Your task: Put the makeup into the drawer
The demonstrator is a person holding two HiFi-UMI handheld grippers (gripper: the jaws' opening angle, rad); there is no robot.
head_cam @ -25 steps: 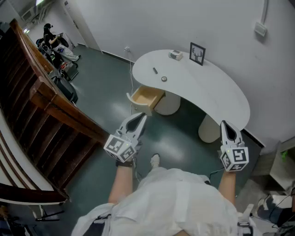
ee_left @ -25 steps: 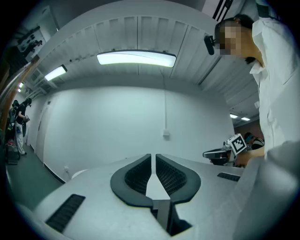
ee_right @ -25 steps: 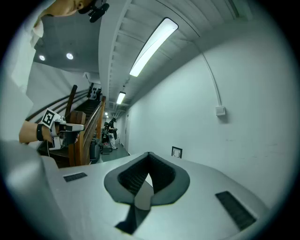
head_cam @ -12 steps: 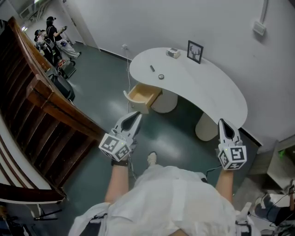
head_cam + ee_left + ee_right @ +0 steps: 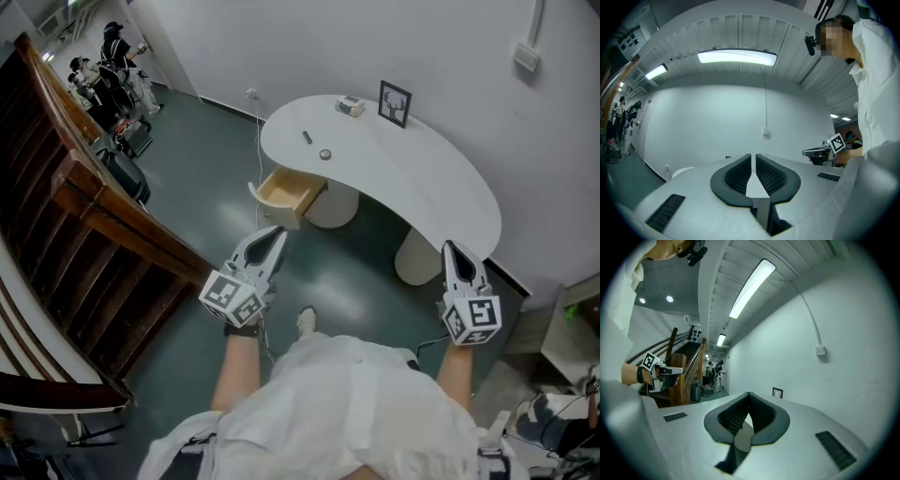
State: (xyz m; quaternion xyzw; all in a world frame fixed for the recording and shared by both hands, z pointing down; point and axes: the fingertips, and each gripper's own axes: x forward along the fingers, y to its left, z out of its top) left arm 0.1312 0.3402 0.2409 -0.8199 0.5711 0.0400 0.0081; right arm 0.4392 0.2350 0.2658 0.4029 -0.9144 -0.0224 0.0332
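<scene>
A white curved table (image 5: pixel 441 187) stands ahead, and a light wooden drawer (image 5: pixel 289 192) is pulled open under its left end. On the top near that end lie a dark makeup stick (image 5: pixel 307 137) and a small round compact (image 5: pixel 324 155). Both grippers are held out level, well short of the table and above the floor. My left gripper (image 5: pixel 277 232) points toward the drawer, its jaws shut with nothing between them (image 5: pixel 753 156). My right gripper (image 5: pixel 450 247) is near the table's right end, also shut and empty (image 5: pixel 749 394).
A small box (image 5: pixel 350 106) and a framed picture (image 5: pixel 395 103) stand at the table's back edge. A dark wooden stair railing (image 5: pixel 94 211) runs down the left. People stand far off at the top left (image 5: pixel 117 47). Round pedestals (image 5: pixel 417 264) carry the table.
The head view has drifted a little, so the table sits slightly higher and further left in the picture. Both grippers keep their place and stay shut.
</scene>
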